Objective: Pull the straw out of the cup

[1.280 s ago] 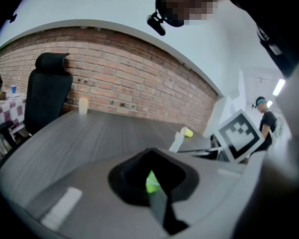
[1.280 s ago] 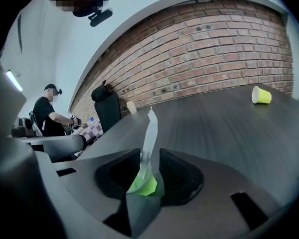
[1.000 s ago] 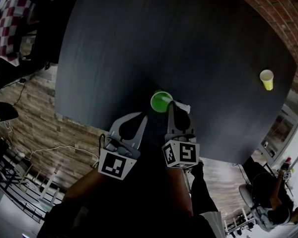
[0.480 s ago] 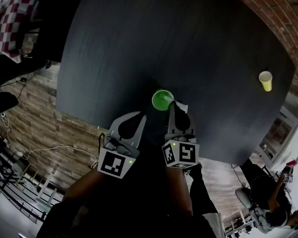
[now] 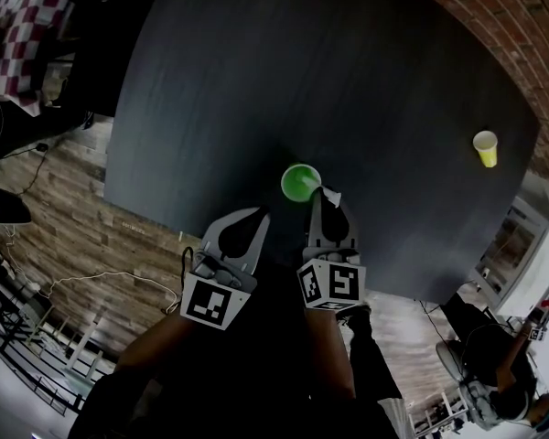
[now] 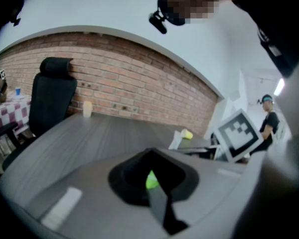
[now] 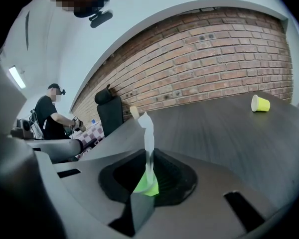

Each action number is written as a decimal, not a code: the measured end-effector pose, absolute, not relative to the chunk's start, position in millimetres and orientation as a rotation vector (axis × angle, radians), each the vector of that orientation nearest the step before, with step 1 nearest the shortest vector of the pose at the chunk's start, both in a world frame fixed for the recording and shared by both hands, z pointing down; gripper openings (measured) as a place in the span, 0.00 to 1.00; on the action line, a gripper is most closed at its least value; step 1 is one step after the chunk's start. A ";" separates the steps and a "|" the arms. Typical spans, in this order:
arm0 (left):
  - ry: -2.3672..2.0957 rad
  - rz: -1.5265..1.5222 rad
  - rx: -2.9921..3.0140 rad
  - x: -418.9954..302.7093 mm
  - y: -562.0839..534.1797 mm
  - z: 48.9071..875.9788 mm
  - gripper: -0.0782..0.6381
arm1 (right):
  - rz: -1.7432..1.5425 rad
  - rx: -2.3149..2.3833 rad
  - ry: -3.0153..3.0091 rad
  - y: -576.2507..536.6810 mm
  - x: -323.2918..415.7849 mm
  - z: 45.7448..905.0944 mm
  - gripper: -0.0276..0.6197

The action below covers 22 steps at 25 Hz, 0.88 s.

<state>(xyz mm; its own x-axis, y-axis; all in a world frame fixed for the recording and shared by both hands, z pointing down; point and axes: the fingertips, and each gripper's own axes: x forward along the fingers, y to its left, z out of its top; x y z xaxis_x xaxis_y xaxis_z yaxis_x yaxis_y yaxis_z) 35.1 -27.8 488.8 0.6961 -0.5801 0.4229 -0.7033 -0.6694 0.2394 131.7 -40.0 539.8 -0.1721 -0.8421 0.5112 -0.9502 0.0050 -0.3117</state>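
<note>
Closing has been the one real change: the right claw's jaws have just narrowed onto the straw, while everything else sits much as it did a second ago. White and thin, the straw stands up out of the green cup on the side nearest that claw, and the two jaws pinch it just above the cup, with its crumpled top poking up past them. The cup stands upright and open on the dark bench, close to the edge nearest the person. Just beside the cup, on its near left and apart from it, hangs the left claw, its jaws drawn together with nothing between them; in the left gripper view only a sliver of the cup's green shows through the gap behind the tips. Well away to the cup's right, near the bench's rim, lies a yellow cup. Beyond the green cup, at the far side of the bench, a pale cup stands next to a black chair. Farther out from the cup are a brick wall, a wooden plank floor and a person in a dark cap.
</note>
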 end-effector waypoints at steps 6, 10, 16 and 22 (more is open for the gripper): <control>-1.033 0.383 2.491 31.8 -29.9 484.3 0.12 | 0.894 1.889 -2.088 -38.7 128.1 540.0 0.11; -1.023 0.396 2.511 28.7 -29.1 482.9 0.12 | 0.887 1.896 -2.089 -38.3 126.0 538.2 0.11; -1.041 0.370 2.495 25.0 -29.6 480.7 0.12 | 0.878 1.905 -2.090 -35.7 123.9 534.4 0.11; -1.040 0.357 2.520 25.4 -31.2 472.8 0.12 | 0.862 1.917 -2.090 -34.5 123.7 527.4 0.11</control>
<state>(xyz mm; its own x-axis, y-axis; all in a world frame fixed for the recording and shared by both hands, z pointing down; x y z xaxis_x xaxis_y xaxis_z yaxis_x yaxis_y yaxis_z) 25.4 -31.2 472.8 0.6920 -0.6176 0.3737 -0.7169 -0.6486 0.2556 123.7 -34.5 527.4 -0.1544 -0.8532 0.4982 -0.9563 0.0022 -0.2925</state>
